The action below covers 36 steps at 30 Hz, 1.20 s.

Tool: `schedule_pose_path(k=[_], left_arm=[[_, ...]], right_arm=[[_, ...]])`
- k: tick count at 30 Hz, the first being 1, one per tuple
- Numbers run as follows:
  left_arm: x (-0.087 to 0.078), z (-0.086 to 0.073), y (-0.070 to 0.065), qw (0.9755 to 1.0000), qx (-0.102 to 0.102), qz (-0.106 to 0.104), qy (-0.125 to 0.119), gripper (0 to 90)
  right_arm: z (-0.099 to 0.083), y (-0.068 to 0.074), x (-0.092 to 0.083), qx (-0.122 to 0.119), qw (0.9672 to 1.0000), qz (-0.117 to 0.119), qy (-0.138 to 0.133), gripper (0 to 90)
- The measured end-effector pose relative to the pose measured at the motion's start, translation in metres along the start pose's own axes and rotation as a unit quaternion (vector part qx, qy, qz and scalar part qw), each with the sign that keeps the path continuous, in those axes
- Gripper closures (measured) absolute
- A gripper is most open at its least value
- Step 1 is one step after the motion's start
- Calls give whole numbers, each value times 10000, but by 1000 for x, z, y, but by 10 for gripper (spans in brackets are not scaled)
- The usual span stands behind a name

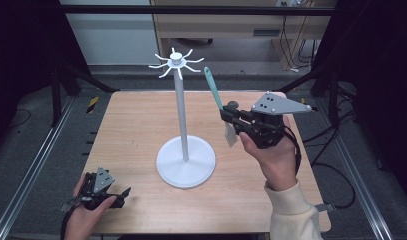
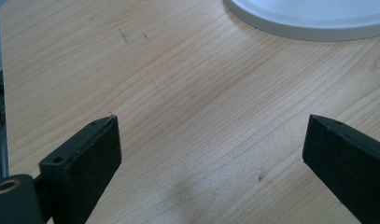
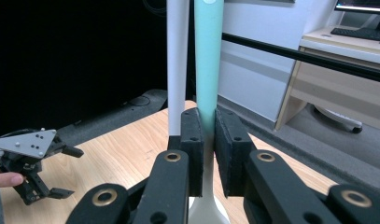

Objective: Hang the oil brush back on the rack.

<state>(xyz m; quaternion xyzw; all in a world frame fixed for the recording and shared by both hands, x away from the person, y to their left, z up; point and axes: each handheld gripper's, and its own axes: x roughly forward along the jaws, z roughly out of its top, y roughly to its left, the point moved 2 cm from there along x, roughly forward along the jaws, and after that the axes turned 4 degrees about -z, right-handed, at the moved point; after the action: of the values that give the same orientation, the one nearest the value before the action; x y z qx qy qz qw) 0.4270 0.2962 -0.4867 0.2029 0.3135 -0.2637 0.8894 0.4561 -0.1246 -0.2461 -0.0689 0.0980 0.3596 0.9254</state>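
Observation:
A white hook stand (image 1: 185,115) rises from a round base (image 1: 186,162) at the middle of the wooden table (image 1: 136,125), with a ring of hooks (image 1: 176,62) at its top. To the right of the pole, my right gripper (image 1: 226,115) is shut on a spatula held upright above the table; its teal handle (image 1: 212,87) points up toward the hooks and its pale blade (image 1: 231,134) hangs below. In the right gripper view the jaws (image 3: 208,135) clamp the teal handle (image 3: 208,56) beside the pole (image 3: 177,56). My left gripper (image 1: 122,195) rests open at the front left, nothing between its jaws (image 2: 211,140).
The stand's base rim (image 2: 309,18) lies just beyond the left gripper. Black frame rails run along both sides of the table. A desk and cables stand behind the far edge. The left gripper (image 3: 72,171) sits low at the left in the right gripper view.

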Motion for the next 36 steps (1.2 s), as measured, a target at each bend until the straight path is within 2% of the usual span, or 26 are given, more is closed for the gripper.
schedule_pose_path(k=[16,36], left_arm=[[1,0,0,10000,6,-40,26,40],[1,0,-1,10000,35,-45,49,40]], right_arm=[[4,4,7,-81,9999,64,66,825],[4,6,32,-27,9995,202,229,824]])
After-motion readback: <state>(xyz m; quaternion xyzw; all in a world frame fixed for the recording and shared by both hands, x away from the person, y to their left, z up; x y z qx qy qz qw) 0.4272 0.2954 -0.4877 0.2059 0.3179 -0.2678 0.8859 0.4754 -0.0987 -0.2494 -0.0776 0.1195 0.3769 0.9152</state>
